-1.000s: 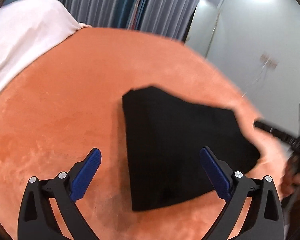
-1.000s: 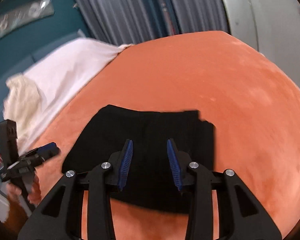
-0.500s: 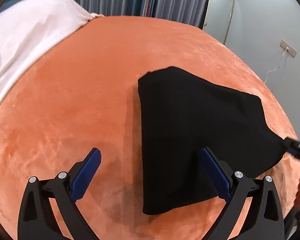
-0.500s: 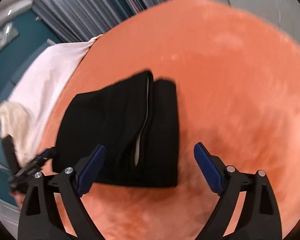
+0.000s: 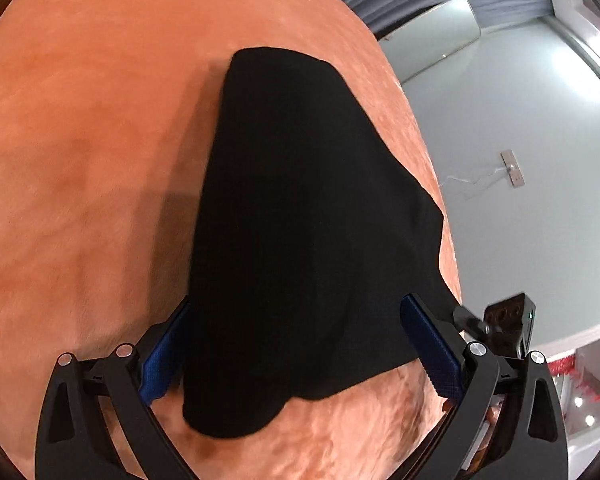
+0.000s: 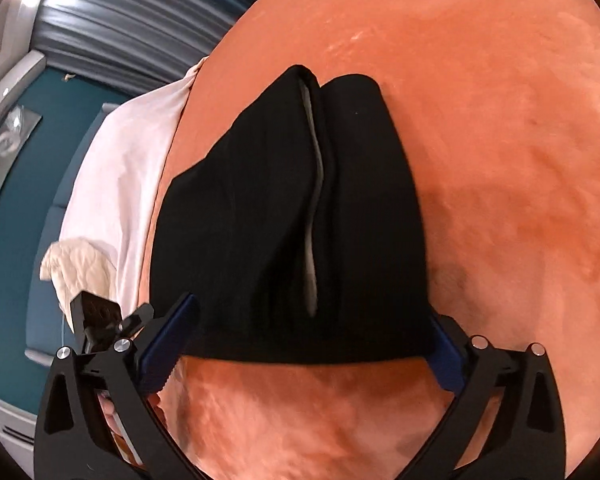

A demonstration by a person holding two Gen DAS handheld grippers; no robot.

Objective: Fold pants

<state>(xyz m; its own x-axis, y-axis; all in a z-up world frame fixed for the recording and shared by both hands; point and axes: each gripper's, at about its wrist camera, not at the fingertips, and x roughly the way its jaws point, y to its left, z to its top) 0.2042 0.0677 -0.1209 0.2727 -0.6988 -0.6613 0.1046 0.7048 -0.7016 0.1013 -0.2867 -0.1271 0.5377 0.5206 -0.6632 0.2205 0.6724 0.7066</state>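
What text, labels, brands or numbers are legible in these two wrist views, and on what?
None readable.
The black pants show no tag or print.
The wall plate is blank or too small to tell.
The framed picture on the teal wall is too blurred to read.
The grippers carry no visible markings.

wall: pale grey (image 5: 520,128) | curtains: grey pleated (image 6: 128,28) | bedcover: orange plush (image 6: 500,120) | sheet: white (image 6: 120,168)
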